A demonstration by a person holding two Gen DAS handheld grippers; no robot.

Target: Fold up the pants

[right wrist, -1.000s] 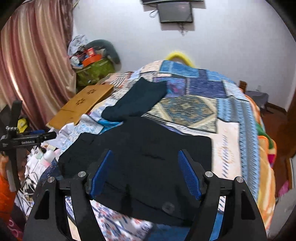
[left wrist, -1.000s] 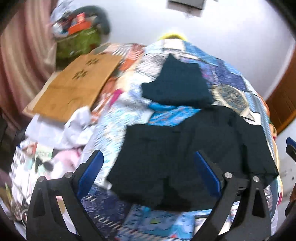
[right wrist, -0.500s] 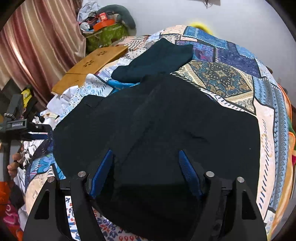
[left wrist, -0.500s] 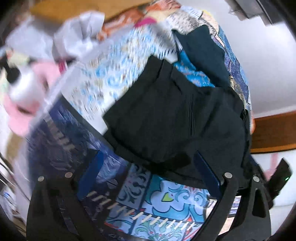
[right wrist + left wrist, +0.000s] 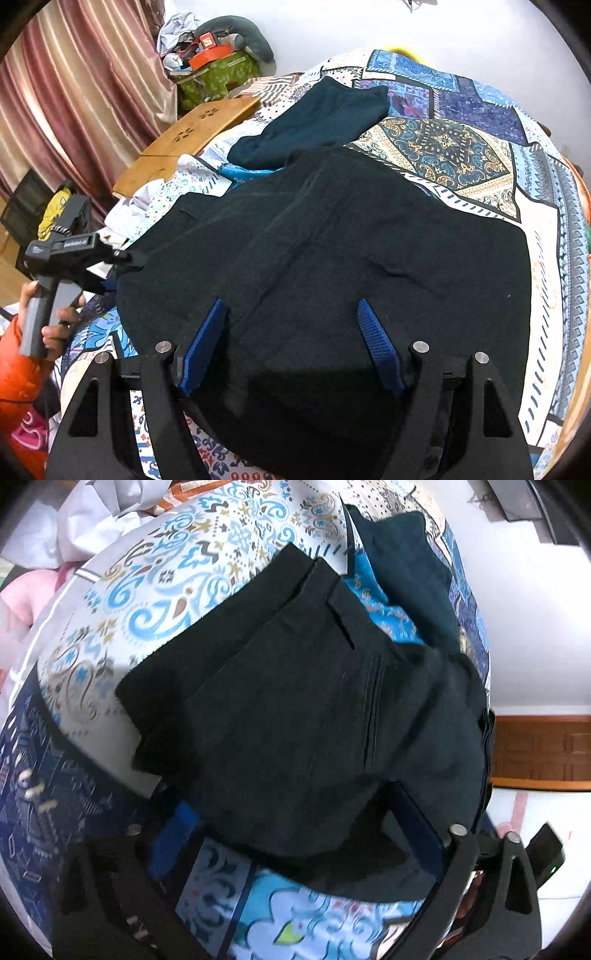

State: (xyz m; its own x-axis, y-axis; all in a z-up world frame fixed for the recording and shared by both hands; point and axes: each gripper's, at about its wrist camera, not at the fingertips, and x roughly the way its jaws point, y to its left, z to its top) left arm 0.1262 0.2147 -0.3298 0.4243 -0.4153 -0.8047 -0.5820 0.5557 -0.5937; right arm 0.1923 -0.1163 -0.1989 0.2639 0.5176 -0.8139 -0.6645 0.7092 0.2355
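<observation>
**A:** Where are the pants on your feeds?

**B:** The black pants (image 5: pixel 332 258) lie spread across the near half of the patterned bedspread (image 5: pixel 461 155), one end reaching the near edge of the bed. Farther off, toward the wall, I see a second dark teal garment (image 5: pixel 317 122) lying folded, its near edge just beside the pants.

**A:** And your left gripper?

**B:** My left gripper (image 5: pixel 295 834) is tilted steeply down at the near left corner of the pants. Its jaws have just been closing a little, but they are wide apart; the hem of the pants sits between the blue pads (image 5: pixel 177 830), and I can't see the pads pressing on the cloth.

**A:** The right one?

**B:** My right gripper (image 5: pixel 291 339) hangs over the near middle of the pants, jaws fairly wide, with black fabric filling the gap between them. I cannot tell whether the tips touch the cloth. In that view I also see the person's hand (image 5: pixel 48 321) with an orange sleeve (image 5: pixel 18 373) at far left. A wooden board (image 5: pixel 184 140) lies at the left of the bed, with a striped curtain (image 5: pixel 74 92) behind it.
</observation>
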